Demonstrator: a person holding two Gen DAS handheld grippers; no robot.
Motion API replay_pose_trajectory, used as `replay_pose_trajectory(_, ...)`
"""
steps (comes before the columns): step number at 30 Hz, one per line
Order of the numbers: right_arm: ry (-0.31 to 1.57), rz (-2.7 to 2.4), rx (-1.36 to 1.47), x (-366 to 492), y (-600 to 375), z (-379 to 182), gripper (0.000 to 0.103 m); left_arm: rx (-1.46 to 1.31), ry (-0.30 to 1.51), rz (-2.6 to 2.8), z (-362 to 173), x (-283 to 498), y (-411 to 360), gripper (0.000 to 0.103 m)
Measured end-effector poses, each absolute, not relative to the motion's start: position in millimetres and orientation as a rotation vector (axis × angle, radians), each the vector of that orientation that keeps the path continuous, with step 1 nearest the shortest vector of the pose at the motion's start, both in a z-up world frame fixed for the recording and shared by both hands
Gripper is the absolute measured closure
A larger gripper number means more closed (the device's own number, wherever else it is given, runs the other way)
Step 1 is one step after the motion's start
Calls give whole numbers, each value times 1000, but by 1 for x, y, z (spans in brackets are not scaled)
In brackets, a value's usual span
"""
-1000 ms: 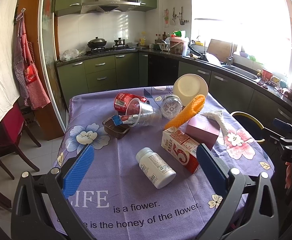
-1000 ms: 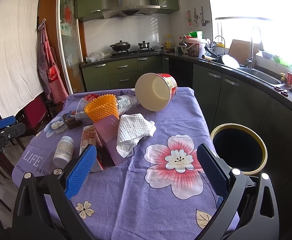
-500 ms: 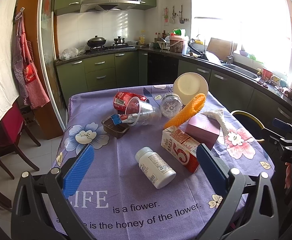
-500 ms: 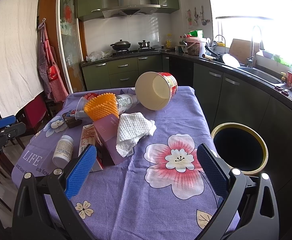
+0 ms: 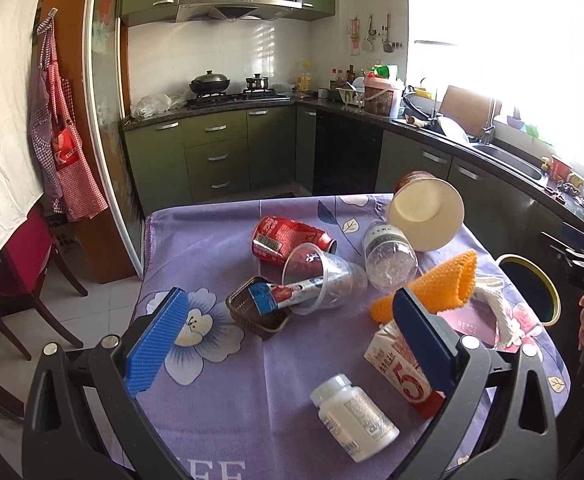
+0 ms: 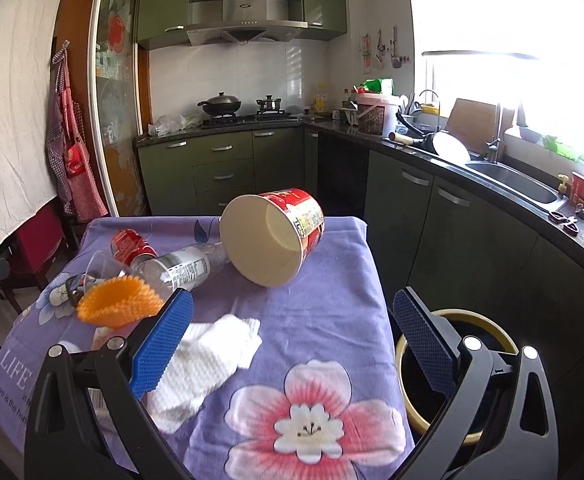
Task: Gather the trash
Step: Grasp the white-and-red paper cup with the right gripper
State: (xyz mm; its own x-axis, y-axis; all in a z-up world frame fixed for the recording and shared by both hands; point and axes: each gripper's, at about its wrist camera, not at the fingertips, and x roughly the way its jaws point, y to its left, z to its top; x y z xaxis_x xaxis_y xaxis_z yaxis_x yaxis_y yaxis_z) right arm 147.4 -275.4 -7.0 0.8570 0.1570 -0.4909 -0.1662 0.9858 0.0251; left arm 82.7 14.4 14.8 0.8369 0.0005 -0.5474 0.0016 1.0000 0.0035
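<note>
Trash lies on a table with a purple flowered cloth (image 5: 211,264). The left wrist view shows a red can (image 5: 287,238), a clear plastic cup (image 5: 320,276) with a wrapper in it, a brown tray (image 5: 259,316), a clear bottle (image 5: 388,258), a large paper tub (image 5: 426,214), an orange mesh sleeve (image 5: 440,288), a milk carton (image 5: 400,372) and a white pill bottle (image 5: 352,416). My left gripper (image 5: 287,344) is open and empty above the cloth. My right gripper (image 6: 292,344) is open and empty, near a crumpled white tissue (image 6: 203,360) and the paper tub (image 6: 271,236).
A round bin with a yellow rim (image 6: 456,364) stands on the floor right of the table, also in the left wrist view (image 5: 532,288). Green kitchen cabinets (image 6: 452,216) and a sink run along the right. A red chair (image 5: 23,264) stands left of the table.
Both grippers have moved forward over the table. The trash now sits closer and lower in both views. Nothing was picked up.
</note>
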Motion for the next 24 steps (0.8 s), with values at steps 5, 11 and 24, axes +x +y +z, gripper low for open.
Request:
replay_pose_trajectory(5,546,143,-74,228,-256,-16,19,-23,569,-12,19,116,23,6)
replay_pose_trajectory(11,612,65,-110,311,-243,-43,38,-56,581,-45,11,158,27,6)
replay_pose_trajectory(24,663,-4,-108,378,-244,-73,95,-64,615,-93,-9,183,29,6)
